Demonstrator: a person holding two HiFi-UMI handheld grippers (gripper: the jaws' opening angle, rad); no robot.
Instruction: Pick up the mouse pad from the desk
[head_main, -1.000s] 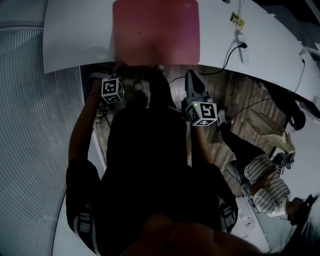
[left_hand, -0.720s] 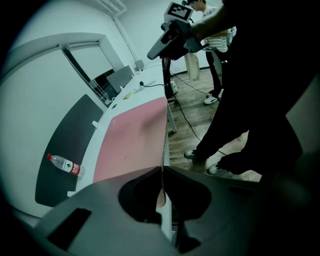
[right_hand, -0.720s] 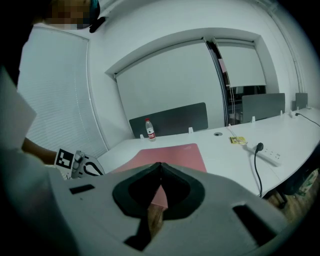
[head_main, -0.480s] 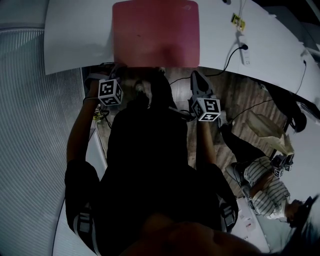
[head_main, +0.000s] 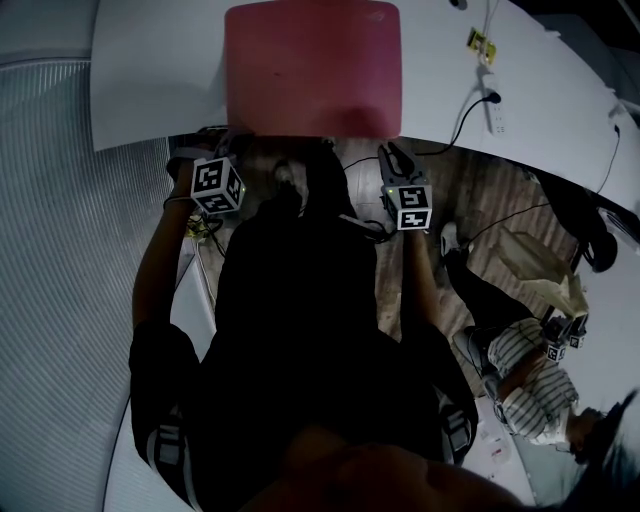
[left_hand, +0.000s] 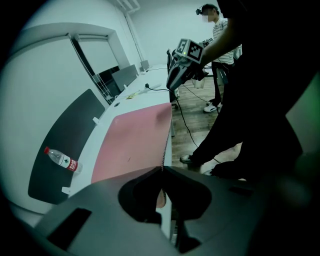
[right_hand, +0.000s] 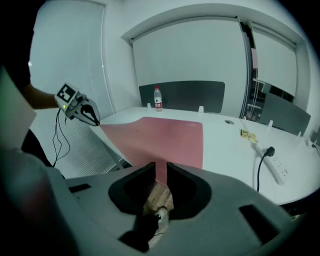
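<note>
Pink mouse pad (head_main: 312, 65) lies flat on white tabletop (head_main: 150, 80) at 12 o'clock, not lifted. Left tool (left_hand: 161, 169) pressed together, empty, near pad's 7 o'clock corner. Right tool (right_hand: 158, 167) narrowly spread, empty, just short of 5 o'clock corner. Grasp and lift both left to do.

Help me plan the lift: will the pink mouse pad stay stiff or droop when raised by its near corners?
The mouse pad looks thin and wide, so it will probably sag between the corners. Lying flat on the smooth desk, it may slide easily.
</note>
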